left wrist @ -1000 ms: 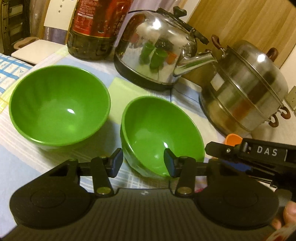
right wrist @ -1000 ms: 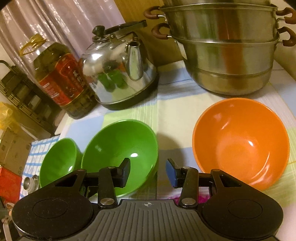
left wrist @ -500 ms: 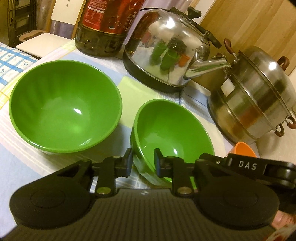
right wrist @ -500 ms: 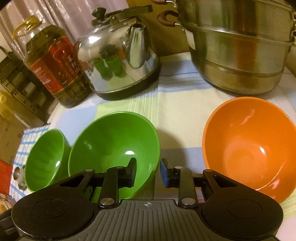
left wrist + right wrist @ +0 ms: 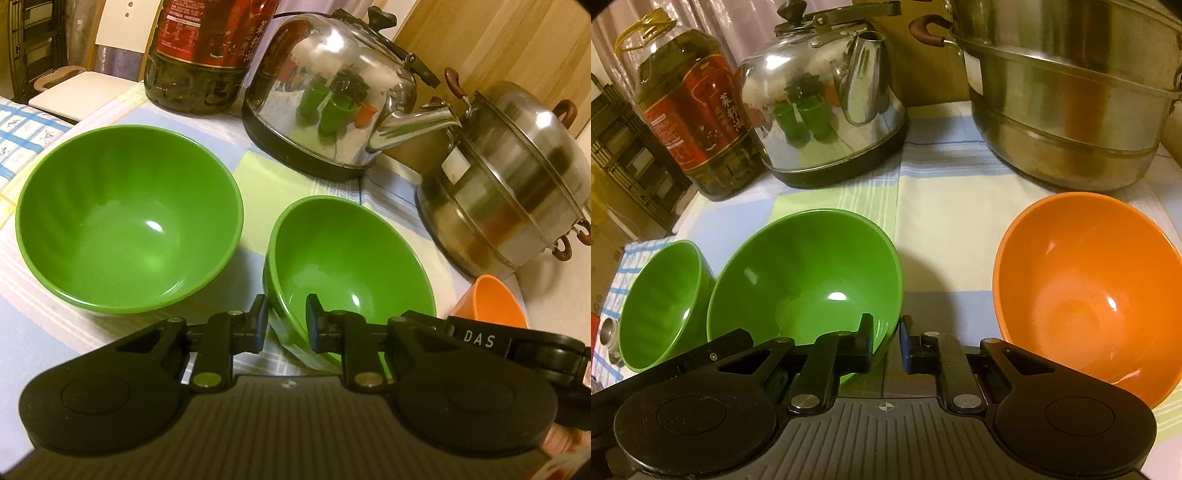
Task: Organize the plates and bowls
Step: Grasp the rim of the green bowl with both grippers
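Observation:
A small green bowl point(image 5: 343, 269) sits tilted on the striped tablecloth, between a larger-looking green bowl point(image 5: 129, 221) on its left and an orange bowl point(image 5: 1086, 295) on its right. My left gripper point(image 5: 286, 319) is shut on the near rim of the small green bowl, one finger inside and one outside. In the right wrist view the same bowl point(image 5: 812, 280) is in the middle. My right gripper point(image 5: 886, 341) is shut on its near right rim. The other green bowl point(image 5: 665, 302) stands at the far left there, and the orange bowl point(image 5: 487, 299) peeks past the right gripper's casing.
A steel kettle point(image 5: 332, 110), a big oil bottle point(image 5: 207, 55) and a stacked steel steamer pot point(image 5: 517, 192) line the back of the table. The pot point(image 5: 1071, 103) stands close behind the orange bowl. The table's left edge point(image 5: 683, 221) drops toward a rack.
Both grippers' jaws have come together on the middle green bowl's rim. The right gripper came down and closer to the bowl, and the bowl now leans.

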### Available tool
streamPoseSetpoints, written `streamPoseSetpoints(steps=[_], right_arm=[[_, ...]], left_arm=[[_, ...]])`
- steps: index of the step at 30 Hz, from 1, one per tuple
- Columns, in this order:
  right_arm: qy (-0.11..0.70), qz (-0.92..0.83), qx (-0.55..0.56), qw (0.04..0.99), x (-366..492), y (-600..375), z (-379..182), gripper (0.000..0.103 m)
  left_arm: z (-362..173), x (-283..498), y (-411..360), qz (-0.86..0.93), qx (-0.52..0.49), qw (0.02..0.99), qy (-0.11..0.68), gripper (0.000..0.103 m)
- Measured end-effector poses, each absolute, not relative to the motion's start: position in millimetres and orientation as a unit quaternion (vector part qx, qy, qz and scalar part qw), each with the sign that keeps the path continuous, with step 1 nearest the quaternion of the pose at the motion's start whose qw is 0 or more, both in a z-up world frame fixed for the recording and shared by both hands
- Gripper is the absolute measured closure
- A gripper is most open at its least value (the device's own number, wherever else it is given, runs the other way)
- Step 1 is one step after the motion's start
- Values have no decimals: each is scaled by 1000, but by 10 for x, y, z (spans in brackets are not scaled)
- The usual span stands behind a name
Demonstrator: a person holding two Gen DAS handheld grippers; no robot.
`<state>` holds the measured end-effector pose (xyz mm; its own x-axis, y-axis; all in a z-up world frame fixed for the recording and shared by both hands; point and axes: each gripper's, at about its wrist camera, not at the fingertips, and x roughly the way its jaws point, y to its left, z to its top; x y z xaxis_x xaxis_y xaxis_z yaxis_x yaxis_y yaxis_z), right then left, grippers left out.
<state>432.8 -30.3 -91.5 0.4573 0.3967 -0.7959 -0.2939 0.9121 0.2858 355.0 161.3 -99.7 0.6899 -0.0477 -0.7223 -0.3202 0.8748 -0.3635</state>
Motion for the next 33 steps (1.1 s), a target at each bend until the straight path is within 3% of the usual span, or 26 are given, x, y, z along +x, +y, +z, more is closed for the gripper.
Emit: streamPoseSetpoints(steps=[16, 33], right_arm=[[433, 210, 63, 875, 4182, -417, -496, 89], [374, 159, 75, 911, 4015, -1004, 65, 89]], left_arm=[[-589, 3443, 1505, 72, -236, 899, 361, 84], [-116, 3541, 902, 10, -208, 924, 319, 84]])
